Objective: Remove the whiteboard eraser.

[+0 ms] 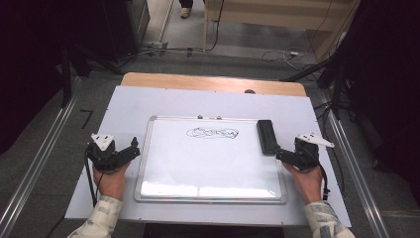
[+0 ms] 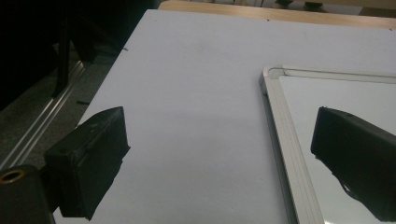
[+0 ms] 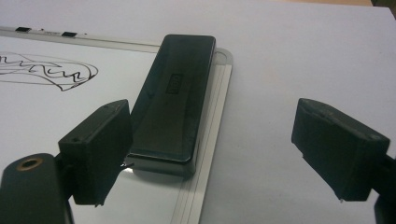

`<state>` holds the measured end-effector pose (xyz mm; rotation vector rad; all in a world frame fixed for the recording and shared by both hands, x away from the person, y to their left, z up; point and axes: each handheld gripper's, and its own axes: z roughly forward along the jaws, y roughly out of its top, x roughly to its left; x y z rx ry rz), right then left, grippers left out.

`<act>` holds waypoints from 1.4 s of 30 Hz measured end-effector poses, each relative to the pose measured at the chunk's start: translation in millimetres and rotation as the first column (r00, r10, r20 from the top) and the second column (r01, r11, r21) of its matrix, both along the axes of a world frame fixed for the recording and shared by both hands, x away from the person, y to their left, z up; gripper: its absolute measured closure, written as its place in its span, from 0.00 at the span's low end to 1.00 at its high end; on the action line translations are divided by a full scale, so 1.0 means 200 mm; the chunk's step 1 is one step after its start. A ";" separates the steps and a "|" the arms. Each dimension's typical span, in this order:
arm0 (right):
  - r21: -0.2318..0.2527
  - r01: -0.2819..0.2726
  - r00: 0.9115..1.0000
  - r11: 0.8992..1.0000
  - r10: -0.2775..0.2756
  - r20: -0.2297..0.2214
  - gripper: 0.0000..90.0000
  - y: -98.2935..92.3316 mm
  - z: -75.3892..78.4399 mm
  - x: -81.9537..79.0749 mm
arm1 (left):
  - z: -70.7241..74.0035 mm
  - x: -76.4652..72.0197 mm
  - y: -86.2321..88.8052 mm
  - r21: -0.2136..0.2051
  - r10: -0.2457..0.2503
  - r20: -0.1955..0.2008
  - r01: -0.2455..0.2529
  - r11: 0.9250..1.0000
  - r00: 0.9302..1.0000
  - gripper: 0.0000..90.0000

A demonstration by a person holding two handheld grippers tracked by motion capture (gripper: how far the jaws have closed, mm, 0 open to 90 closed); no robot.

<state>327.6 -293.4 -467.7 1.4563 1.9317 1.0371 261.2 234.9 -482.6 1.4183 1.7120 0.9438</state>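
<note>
Whiteboard (image 1: 210, 168): lies flat on the white table cover (image 1: 124, 104); black scribble (image 1: 212, 133) near its far edge.
Eraser (image 1: 266, 136): black, on the whiteboard's far right corner.
Left gripper (image 1: 130, 150): jaws wide apart, empty, straddling the whiteboard's left frame.
Right gripper (image 1: 283, 154): jaws wide apart, empty, just short of the eraser's near end.

**White sheet, one whiteboard on your table**

Your wooden table (image 1: 213, 82) is covered almost wholly by a white sheet (image 1: 129, 104), with a strip of bare wood left along the far edge. A silver-framed whiteboard (image 1: 210, 163) lies flat on the sheet, near the middle. Its surface bears a black scribble (image 1: 212, 133) near the far edge. At its far right corner, a black eraser (image 1: 267, 136) rests lengthwise on the board, partly over the frame.
</note>
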 end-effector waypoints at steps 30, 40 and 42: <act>-0.032 0.035 0.999 0.999 -0.036 -0.018 0.17 0.24 -0.06 0.24 | 0.00 0.00 0.01 0.002 -0.003 0.005 0.003 1.000 1.000 0.05; -0.057 0.068 0.996 0.996 -0.070 -0.047 0.29 0.27 -0.09 0.32 | 0.00 0.00 0.01 0.003 -0.002 0.004 0.002 1.000 1.000 0.05; -0.058 0.071 0.996 0.996 -0.074 -0.054 0.30 0.27 -0.10 0.32 | 0.00 0.00 0.01 0.002 -0.001 0.004 0.001 1.000 1.000 0.05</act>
